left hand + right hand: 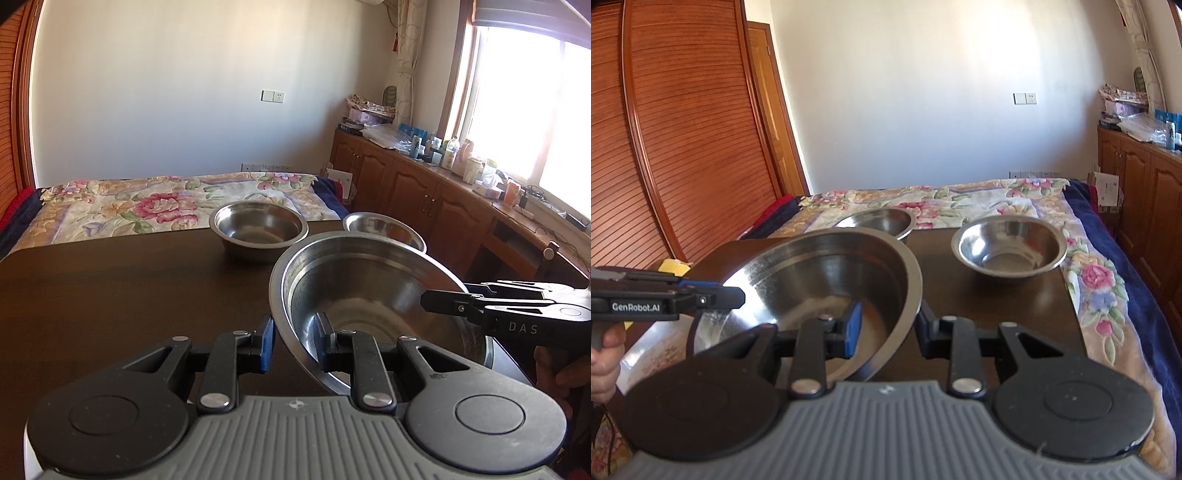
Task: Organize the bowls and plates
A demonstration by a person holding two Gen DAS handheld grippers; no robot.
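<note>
**Both grippers on one big bowl**

The left hand-held gripper [293, 341] is clamped on the near-left rim of the big bowl [369, 291], and the right hand-held gripper [888, 330] pinches its right rim. The bowl sits tilted over the dark tabletop [129, 280]. Two small bowls [258, 225] [1008, 247] rest at the far edge, apart.

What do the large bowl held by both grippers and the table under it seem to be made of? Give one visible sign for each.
Large bowl: apparently stainless steel, brushed to semi-polished; it is silver-grey, thin-rimmed and shows bright reflections of the window light.

Table: probably wood or wood veneer in a dark brown, smooth, slightly glossy finish; faint sheen shows, though grain is hard to make out.
</note>
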